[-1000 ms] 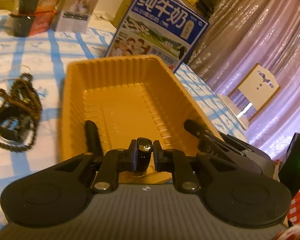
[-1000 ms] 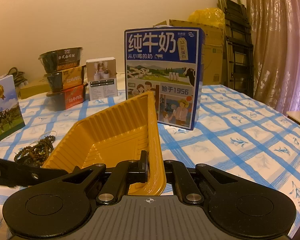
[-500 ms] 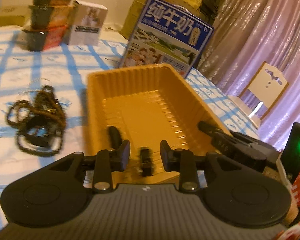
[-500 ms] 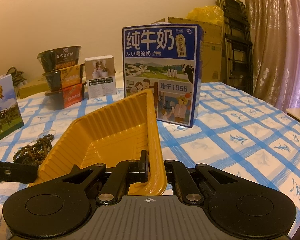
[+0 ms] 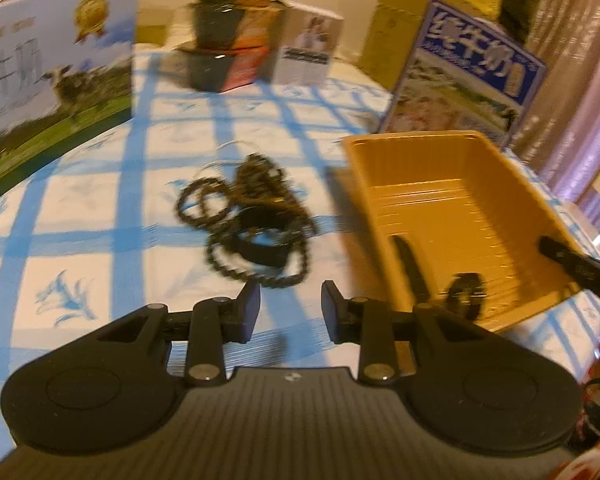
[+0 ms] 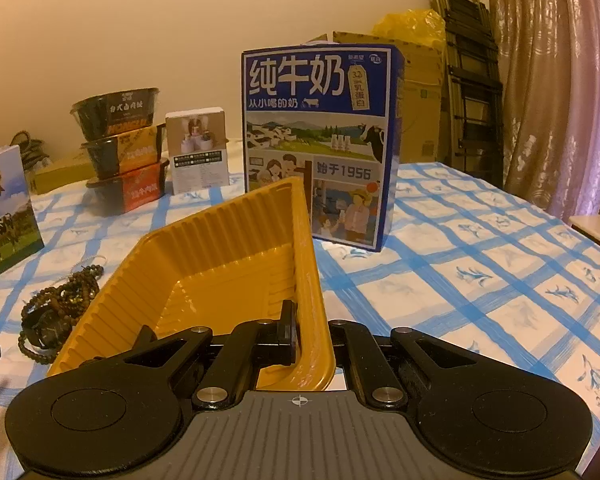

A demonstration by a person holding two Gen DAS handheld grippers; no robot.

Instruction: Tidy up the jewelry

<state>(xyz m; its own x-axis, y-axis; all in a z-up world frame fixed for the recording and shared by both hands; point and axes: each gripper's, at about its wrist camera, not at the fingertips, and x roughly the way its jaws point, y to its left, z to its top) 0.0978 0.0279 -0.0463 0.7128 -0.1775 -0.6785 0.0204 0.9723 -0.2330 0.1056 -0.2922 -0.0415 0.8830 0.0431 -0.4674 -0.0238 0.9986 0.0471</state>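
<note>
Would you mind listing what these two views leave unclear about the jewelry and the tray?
- Bead strands, left wrist view: motion blur hides how many pieces are tangled there.
- Dark ring in the yellow tray, left wrist view: blurred, and the left gripper covers its lower part.
- Tray's near end, right wrist view: hidden behind the right gripper, shut on the tray wall.

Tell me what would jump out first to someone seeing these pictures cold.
The orange tray fills the middle, its near wall pinched by the right gripper, with a small dark ring inside. Behind it stands a blue milk carton. Left of the tray, a tangle of bead bracelets lies ahead of the open left gripper.
</note>
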